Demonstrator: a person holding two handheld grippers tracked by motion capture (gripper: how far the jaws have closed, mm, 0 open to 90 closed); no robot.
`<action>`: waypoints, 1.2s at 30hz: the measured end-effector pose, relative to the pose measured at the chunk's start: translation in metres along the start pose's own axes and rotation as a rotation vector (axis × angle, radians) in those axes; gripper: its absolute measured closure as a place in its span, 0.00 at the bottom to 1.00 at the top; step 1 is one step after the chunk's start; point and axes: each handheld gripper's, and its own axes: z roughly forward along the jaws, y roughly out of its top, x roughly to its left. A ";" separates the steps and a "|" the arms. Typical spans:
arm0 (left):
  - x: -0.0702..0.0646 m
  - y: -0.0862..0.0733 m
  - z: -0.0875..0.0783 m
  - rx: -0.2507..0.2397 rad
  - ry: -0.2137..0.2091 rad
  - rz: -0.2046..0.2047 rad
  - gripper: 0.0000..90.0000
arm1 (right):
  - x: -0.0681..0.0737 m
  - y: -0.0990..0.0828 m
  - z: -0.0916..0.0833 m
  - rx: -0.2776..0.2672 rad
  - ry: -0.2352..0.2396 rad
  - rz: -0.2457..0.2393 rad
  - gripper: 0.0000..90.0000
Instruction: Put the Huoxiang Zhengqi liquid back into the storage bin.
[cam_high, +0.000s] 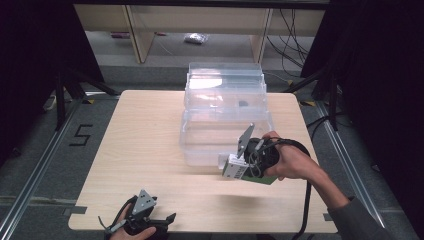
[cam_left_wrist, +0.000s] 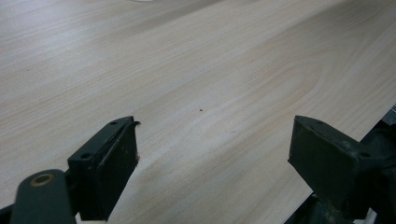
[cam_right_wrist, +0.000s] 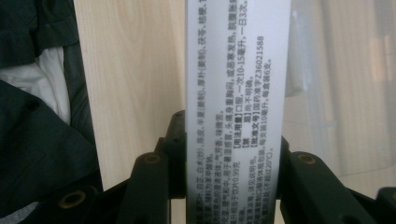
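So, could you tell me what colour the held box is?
White box with black print, best in the right gripper view.

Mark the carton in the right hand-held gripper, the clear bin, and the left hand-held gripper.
carton (cam_right_wrist: 236, 93): right gripper view, on its printed white face.
clear bin (cam_high: 225, 92): high view, on its upper wall.
left hand-held gripper (cam_left_wrist: 212, 149): left gripper view, midway between its open jaws.

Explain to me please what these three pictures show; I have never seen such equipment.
A person sits at a wooden table and holds a hand tool with two jaws in each hand. One picture looks down from above. The other two come from small cameras riding on the tools. The left gripper rests near the table edge, open and empty. The right gripper is shut on a white medicine box with printed Chinese text, beside a clear plastic storage bin with its lid open.
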 end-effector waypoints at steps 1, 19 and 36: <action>0.000 0.000 0.000 0.000 0.000 0.001 0.17 | -0.005 0.000 -0.002 -0.010 -0.005 -0.046 0.72; 0.001 0.000 0.001 0.006 0.010 -0.005 0.17 | -0.031 0.004 -0.029 -0.001 -0.023 -0.015 0.72; 0.001 0.000 0.001 -0.002 0.000 -0.017 0.17 | -0.064 0.014 -0.032 0.002 -0.048 -0.046 0.72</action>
